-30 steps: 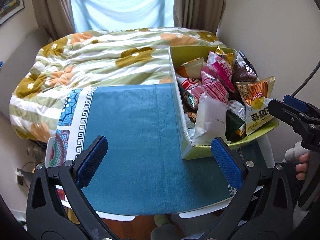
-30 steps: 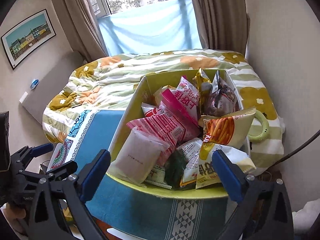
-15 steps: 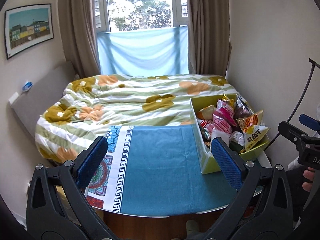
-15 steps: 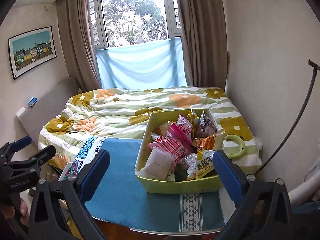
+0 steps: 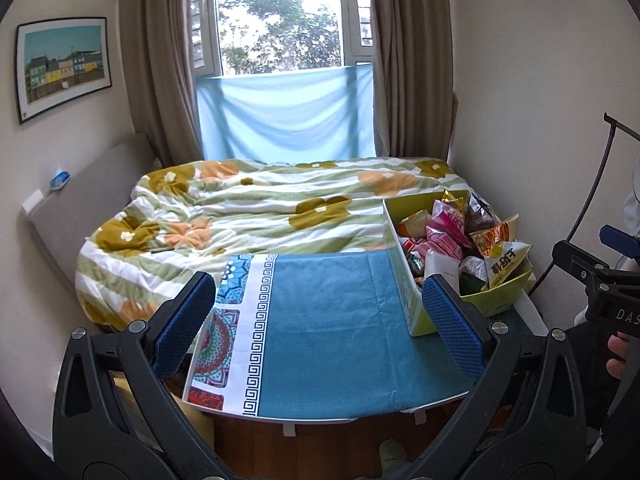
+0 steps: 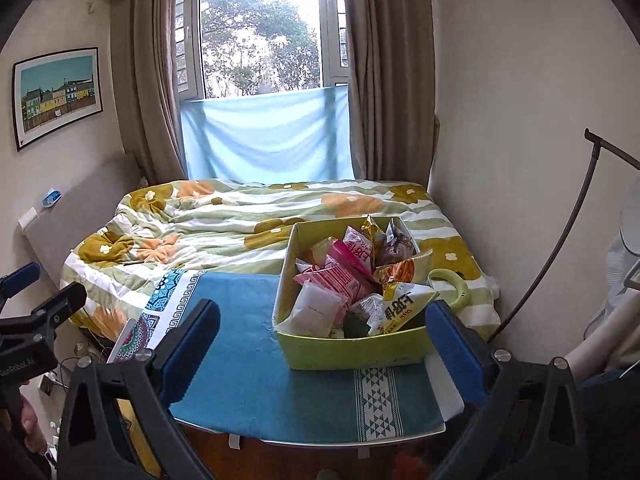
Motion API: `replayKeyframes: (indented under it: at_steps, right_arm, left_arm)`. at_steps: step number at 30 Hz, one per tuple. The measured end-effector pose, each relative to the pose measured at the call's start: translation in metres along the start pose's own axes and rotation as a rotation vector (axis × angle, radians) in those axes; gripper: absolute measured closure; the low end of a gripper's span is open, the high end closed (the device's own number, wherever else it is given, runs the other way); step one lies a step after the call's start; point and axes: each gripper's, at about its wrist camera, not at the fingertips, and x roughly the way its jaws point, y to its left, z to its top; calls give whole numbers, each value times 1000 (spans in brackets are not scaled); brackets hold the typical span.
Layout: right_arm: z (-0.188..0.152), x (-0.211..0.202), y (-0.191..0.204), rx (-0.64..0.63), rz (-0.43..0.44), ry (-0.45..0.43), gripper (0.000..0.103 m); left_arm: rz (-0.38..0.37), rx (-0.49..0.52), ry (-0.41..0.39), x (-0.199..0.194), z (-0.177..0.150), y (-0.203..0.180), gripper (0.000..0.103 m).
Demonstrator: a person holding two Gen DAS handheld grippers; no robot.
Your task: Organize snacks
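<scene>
A yellow-green cardboard box (image 6: pixel 352 346) full of several snack bags stands on the right part of a small table covered with a teal cloth (image 6: pixel 240 360). The bags include a white pouch (image 6: pixel 314 310), pink packets (image 6: pixel 340 280) and a yellow bag (image 6: pixel 400 308). The box also shows in the left wrist view (image 5: pixel 416 312). My left gripper (image 5: pixel 320 322) is open and empty, held back above the table's near edge. My right gripper (image 6: pixel 320 338) is open and empty, well short of the box.
A bed with a floral quilt (image 5: pixel 260 216) lies beyond the table. A pale green ring (image 6: pixel 452 288) rests on the quilt right of the box. A wall stands close on the right; a window with curtains is behind. A thin dark curved rod (image 6: pixel 560 240) rises at right.
Both grippers have pulled back and up from the table; the box and cloth look much smaller and more of the room shows. Both stay open.
</scene>
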Motion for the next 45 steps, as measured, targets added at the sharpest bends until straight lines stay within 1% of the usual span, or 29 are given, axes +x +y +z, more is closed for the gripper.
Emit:
replayKeyframes:
  at_steps: [22, 34, 45]
  right_arm:
    - [-2, -3, 10, -3, 3, -4, 1]
    - [-1, -1, 10, -4, 3, 1, 1]
    - [0, 4, 12, -6, 4, 7, 1]
  left_arm:
    - [2, -6, -13, -3, -2, 5, 0]
    - [-4, -3, -5, -1, 0, 6, 1]
    - [10, -3, 5, 2, 0, 6, 1]
